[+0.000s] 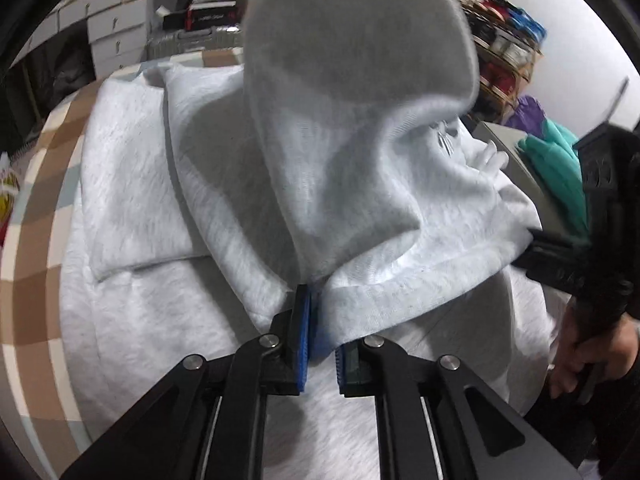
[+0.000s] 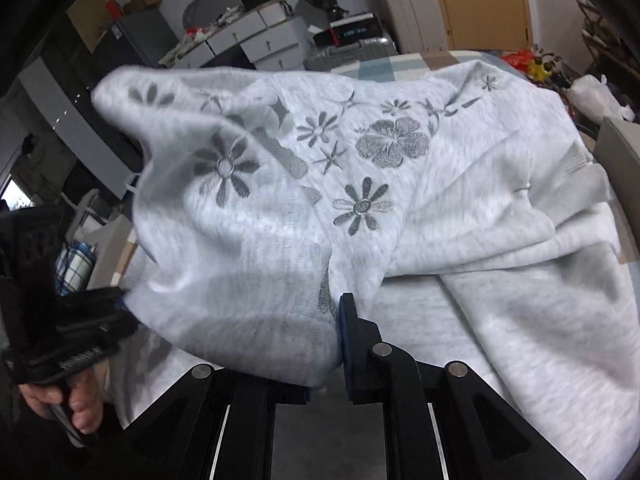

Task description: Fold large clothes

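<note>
A large light-grey sweatshirt (image 1: 168, 184) lies on a checked bed (image 1: 36, 152). Its hem edge is lifted and hangs in folds. My left gripper (image 1: 320, 340) is shut on the hem edge, the cloth pinched between the blue pads. My right gripper (image 2: 328, 344) is shut on the same hem further along; the cloth covers its left finger. In the right wrist view the sweatshirt (image 2: 400, 168) shows embroidered grey flowers. Each gripper shows in the other's view, the right one (image 1: 560, 256) at the cloth's right edge, the left one (image 2: 88, 320) at its left.
White drawers (image 1: 116, 28) and a suitcase (image 1: 192, 40) stand behind the bed. A cluttered shelf (image 1: 500, 48) and teal and purple clothes (image 1: 556, 160) are to the right. A wooden wardrobe (image 2: 480, 4) stands at the back in the right wrist view.
</note>
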Available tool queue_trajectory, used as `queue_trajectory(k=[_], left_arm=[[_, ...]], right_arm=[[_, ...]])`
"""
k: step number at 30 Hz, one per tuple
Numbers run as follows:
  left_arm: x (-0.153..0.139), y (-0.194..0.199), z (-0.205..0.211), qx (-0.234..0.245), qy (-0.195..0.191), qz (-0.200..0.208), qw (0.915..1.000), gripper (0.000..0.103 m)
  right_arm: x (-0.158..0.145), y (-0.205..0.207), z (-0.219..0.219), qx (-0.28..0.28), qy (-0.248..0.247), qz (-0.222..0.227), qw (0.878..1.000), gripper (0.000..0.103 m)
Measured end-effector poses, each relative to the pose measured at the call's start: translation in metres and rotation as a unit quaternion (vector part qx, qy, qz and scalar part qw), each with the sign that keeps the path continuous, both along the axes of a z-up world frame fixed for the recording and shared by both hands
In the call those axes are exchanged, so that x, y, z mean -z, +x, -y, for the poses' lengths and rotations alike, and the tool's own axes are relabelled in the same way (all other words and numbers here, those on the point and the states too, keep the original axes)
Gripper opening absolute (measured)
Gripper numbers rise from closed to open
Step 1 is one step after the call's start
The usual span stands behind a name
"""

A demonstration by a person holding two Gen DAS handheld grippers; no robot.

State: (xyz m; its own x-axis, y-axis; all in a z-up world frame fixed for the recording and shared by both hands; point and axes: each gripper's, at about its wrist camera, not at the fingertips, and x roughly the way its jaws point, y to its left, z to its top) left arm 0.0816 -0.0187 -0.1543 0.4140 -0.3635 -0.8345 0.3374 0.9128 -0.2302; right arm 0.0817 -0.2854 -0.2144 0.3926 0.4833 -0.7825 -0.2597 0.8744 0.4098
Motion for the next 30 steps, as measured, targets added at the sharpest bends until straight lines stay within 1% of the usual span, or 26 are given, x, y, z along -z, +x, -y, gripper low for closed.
queue_trajectory(k=[1,2,3,4,5,6,7,8,9,11,13,14,15,17,19,20,21,23,26,28,29,30], left_arm=[[-0.003,-0.002,0.000,0.008,-0.001,0.006,1.0000,0.009],[-0.007,-0.003,0.000,0.015,-0.001,0.010,0.9998,0.014],[-0.007,-0.005,-0.002,0.018,0.001,0.014,0.9997,0.019],[-0.008,-0.008,-0.004,0.022,-0.001,0.021,0.9995,0.020],[-0.010,-0.011,-0.006,0.025,-0.003,0.022,0.9994,0.026],[-0.012,-0.013,-0.007,0.027,-0.001,0.018,0.9995,0.034],[-0.016,-0.016,-0.007,0.030,0.001,0.021,0.9993,0.038],[-0.021,-0.021,-0.010,0.034,-0.006,0.031,0.9989,0.047],[-0.023,-0.026,-0.010,0.037,-0.011,0.045,0.9982,0.061],[-0.036,-0.035,-0.012,0.035,-0.013,0.078,0.9962,0.077],[-0.045,-0.041,-0.014,0.033,-0.014,0.111,0.9931,0.078],[-0.049,-0.043,-0.013,0.035,-0.013,0.118,0.9923,0.078],[-0.050,-0.043,-0.014,0.034,-0.013,0.123,0.9917,0.078],[-0.053,-0.043,-0.016,0.023,-0.006,0.132,0.9910,0.078],[-0.052,-0.042,-0.021,0.018,-0.004,0.134,0.9908,0.078],[-0.051,-0.042,-0.024,0.013,-0.004,0.135,0.9907,0.078],[-0.043,-0.046,-0.029,0.010,-0.003,0.135,0.9908,0.078],[-0.034,-0.049,-0.033,0.002,0.002,0.130,0.9915,0.078],[-0.027,-0.043,-0.040,-0.021,0.009,0.119,0.9927,0.078],[-0.025,-0.040,-0.045,-0.034,0.006,0.112,0.9932,0.078],[-0.023,-0.038,-0.047,-0.040,0.006,0.108,0.9933,0.078],[-0.022,-0.037,-0.049,-0.042,0.005,0.106,0.9935,0.078]], right_arm=[[-0.005,-0.001,0.001,-0.003,-0.003,0.005,1.000,0.015],[-0.007,-0.003,0.000,-0.007,-0.007,0.007,1.000,0.016],[-0.009,-0.005,0.000,-0.015,-0.016,0.004,1.000,0.022],[-0.009,-0.009,0.000,-0.020,-0.024,-0.001,1.000,0.036],[-0.008,-0.013,0.002,-0.026,-0.027,-0.009,0.999,0.045],[-0.007,-0.017,0.005,-0.031,-0.024,-0.016,0.999,0.051],[-0.010,-0.022,0.010,-0.031,-0.018,-0.015,0.999,0.051],[-0.011,-0.027,0.014,-0.031,-0.018,-0.011,0.999,0.051],[-0.018,-0.032,0.019,-0.026,-0.018,-0.002,0.999,0.051],[-0.030,-0.047,0.026,-0.020,-0.004,0.023,1.000,0.051],[-0.048,-0.050,0.030,-0.001,0.009,0.057,0.998,0.051],[-0.055,-0.055,0.029,0.006,0.016,0.070,0.997,0.051],[-0.065,-0.053,0.029,0.019,0.028,0.089,0.995,0.051],[-0.078,-0.046,0.024,0.040,0.043,0.113,0.992,0.051],[-0.083,-0.036,0.014,0.052,0.057,0.122,0.990,0.051],[-0.082,-0.029,0.007,0.057,0.061,0.119,0.989,0.051],[-0.081,-0.022,0.002,0.062,0.064,0.116,0.989,0.051],[-0.070,-0.008,-0.010,0.072,0.085,0.094,0.989,0.051],[-0.047,0.012,-0.020,0.082,0.115,0.045,0.989,0.050],[-0.021,0.021,-0.020,0.099,0.146,0.002,0.984,0.049],[-0.008,0.023,-0.021,0.104,0.153,-0.021,0.983,0.049],[0.007,0.027,-0.024,0.099,0.145,-0.053,0.983,0.048]])
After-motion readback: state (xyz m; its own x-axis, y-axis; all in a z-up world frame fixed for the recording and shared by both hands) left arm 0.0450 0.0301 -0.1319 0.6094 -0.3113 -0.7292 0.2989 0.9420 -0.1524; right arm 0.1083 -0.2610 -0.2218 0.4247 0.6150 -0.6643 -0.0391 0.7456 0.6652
